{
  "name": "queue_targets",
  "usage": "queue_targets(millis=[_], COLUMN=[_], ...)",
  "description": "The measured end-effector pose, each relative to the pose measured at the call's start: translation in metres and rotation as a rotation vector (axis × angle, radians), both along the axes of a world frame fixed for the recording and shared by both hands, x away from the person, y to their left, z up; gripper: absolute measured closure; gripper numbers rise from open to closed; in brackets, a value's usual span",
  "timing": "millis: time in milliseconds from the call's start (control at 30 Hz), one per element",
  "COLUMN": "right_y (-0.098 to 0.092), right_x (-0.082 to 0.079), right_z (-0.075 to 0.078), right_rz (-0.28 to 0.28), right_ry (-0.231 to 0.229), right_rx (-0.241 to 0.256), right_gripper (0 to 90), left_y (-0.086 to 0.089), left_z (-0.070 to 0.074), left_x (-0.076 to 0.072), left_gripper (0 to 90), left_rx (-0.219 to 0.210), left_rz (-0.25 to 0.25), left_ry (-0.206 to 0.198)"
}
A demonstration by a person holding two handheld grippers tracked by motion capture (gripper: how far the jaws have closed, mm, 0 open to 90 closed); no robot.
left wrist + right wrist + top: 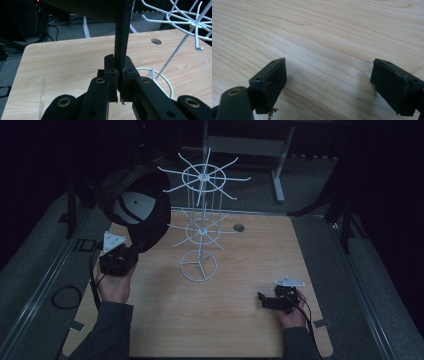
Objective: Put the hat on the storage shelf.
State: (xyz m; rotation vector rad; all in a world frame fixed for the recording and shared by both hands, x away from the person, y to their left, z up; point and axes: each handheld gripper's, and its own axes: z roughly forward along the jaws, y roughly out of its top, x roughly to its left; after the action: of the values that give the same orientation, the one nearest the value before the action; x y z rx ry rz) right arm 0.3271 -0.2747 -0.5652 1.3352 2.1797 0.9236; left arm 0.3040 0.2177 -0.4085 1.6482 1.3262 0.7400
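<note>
A black cap (135, 205) with a pale inner lining hangs in the air at the left, above the table's far left corner. My left gripper (131, 251) is shut on its brim; in the left gripper view the brim's edge (122, 37) rises straight up from between the closed jaws of that gripper (120, 72). A white wire hat rack (201, 220) with two tiers of hooks stands mid-table, just right of the cap, and its hooks (190, 20) show at the upper right. My right gripper (264, 299) rests low at the front right, open, with bare wood between its jaws (328, 80).
The wooden table (240, 320) has a round cable hole (238, 227) behind the rack. The rack's ring base (199, 266) sits on the wood. A metal desk frame (277, 165) stands beyond the table in the dark. Grey floor borders both sides.
</note>
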Motion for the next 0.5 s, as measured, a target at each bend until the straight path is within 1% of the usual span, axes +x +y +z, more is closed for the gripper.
queue_targets(millis=[500], right_y=[0.0001], right_x=[-0.0001], right_z=[0.0000], right_rz=[-0.001], right_ry=[0.002], right_rx=[0.001], right_gripper=[13.1], left_y=[-0.0016], left_z=[0.0013], left_x=[-0.0001], left_gripper=[86.6], left_rx=[-0.005], left_rz=[0.002], left_ry=[-0.002])
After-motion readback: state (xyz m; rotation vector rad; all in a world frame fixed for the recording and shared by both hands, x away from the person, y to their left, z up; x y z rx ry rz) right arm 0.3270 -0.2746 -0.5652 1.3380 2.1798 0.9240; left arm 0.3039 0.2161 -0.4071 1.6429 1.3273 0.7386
